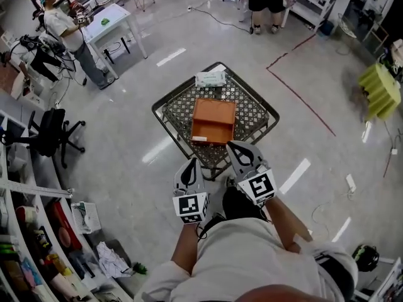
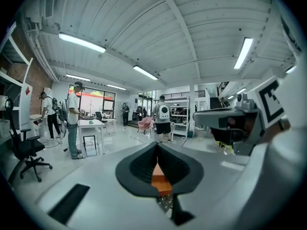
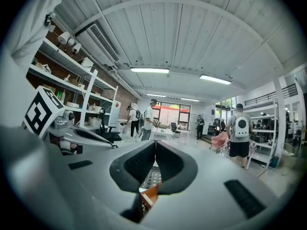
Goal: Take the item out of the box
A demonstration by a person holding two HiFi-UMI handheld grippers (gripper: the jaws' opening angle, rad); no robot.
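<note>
Around us spreads a wide workshop with a pale floor [image 1: 126, 131], shelving [image 1: 28, 231] at our left and a person [image 1: 69, 33] busy well away from us. Near the middle of that floor stands a small metal-mesh surface [image 1: 167, 113]. It is set alone, which we judge leaves room to step up to it from any side.

Roughly centred on it sits the orange box [image 1: 214, 119], with a small white label [image 1: 199, 138] at its near left corner. That central spot puts it within reach of both our hands. A white packet [image 1: 210, 78] lies at the far edge, apart from the box and out of the way.

From the head view the top of the box looks flat and closed. The item does not show, and we take it to be inside, out of sight.

We hold both grippers side by side just short of the near edge of the surface, pointing toward the box. The left gripper [image 1: 189, 168] has its jaws brought together at the tips with nothing between them. Its own view shows only the orange of the box beyond the pads.

The right gripper [image 1: 241, 151] is likewise closed and empty, with mesh and a corner of the box showing below its jaws.

Closed jaws suit an approach, we judge. They must part before either one can take hold of the lid or the item, so the task looks barely begun.
</note>
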